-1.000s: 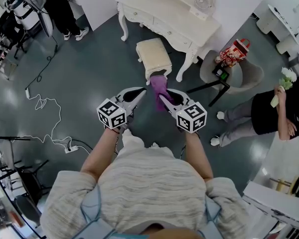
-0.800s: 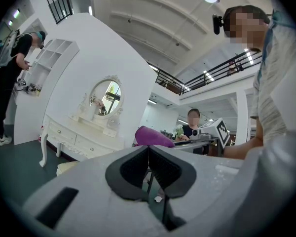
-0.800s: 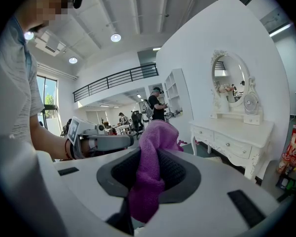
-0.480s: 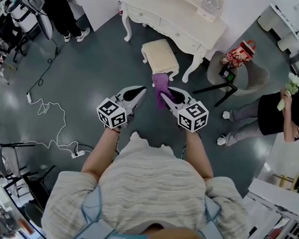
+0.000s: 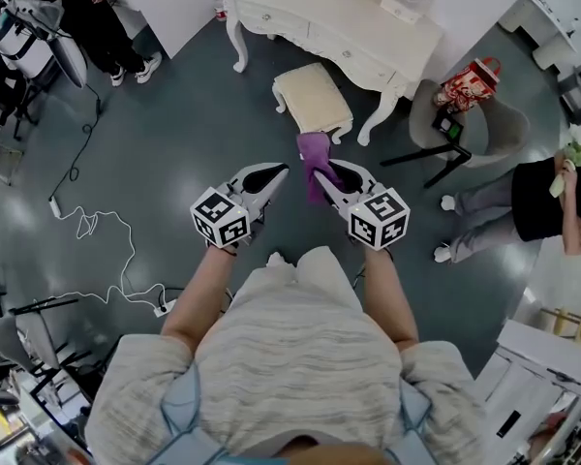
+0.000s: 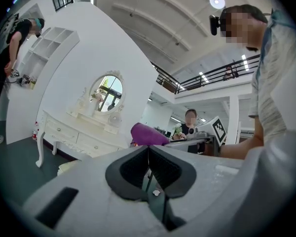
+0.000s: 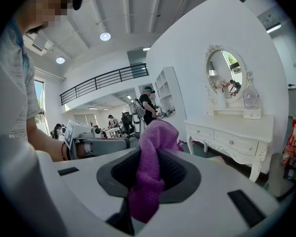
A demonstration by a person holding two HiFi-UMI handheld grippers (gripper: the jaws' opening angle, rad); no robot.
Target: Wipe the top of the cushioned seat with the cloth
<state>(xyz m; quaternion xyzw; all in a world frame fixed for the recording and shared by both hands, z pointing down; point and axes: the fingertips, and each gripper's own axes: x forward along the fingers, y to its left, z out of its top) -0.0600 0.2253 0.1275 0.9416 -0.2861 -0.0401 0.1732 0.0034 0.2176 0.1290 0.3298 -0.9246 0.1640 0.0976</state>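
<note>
well, my right gripper (image 5: pixel 323 176) is pinched shut on the purple cloth (image 5: pixel 315 155), which stands up past the tips. my left gripper (image 5: pixel 277 171) is closed on nothing (just beside it). the cushioned seat (image 5: pixel 312 97) lies straight ahead and below, closer to the right.

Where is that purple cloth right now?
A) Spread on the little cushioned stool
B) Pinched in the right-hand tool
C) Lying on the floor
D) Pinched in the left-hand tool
B: the right gripper has its fingers shut on the purple cloth, which hangs in the air short of the cushioned seat.
</note>
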